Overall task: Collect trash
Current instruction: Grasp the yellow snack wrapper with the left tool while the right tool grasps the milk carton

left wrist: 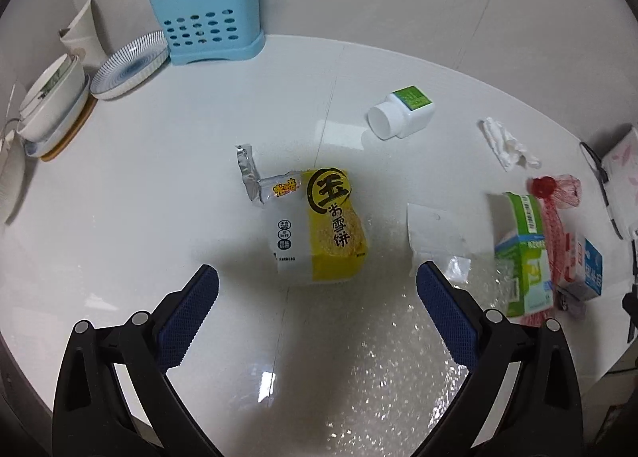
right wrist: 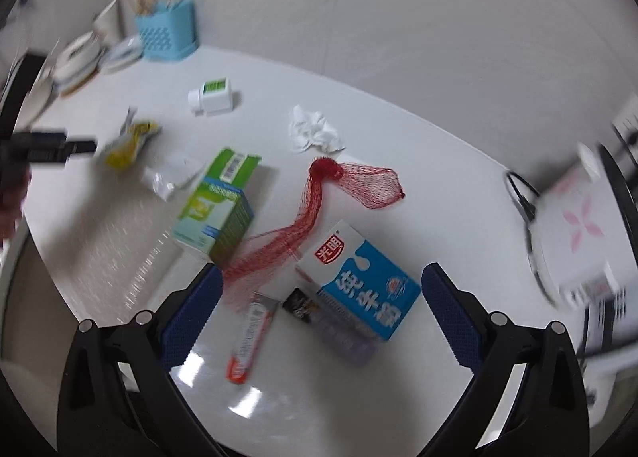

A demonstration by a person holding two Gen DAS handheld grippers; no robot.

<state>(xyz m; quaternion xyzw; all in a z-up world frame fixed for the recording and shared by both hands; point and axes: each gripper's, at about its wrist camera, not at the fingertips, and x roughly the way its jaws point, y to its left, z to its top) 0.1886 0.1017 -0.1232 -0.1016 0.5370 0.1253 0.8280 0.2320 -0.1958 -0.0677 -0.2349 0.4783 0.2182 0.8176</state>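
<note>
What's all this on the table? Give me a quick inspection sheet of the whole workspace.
Surface: white glossy table, glare near the front edge.
Job's things: yellow snack packet, white bottle on its side, crumpled tissue, green carton, red net bag, blue milk carton, small tube.
Clutter: blue utensil holder, striped plate, stacked bowls.
Grippers: left gripper open; right gripper open; both empty.
Cables: black cable at right edge.
Surroundings: plain pale wall.
</note>
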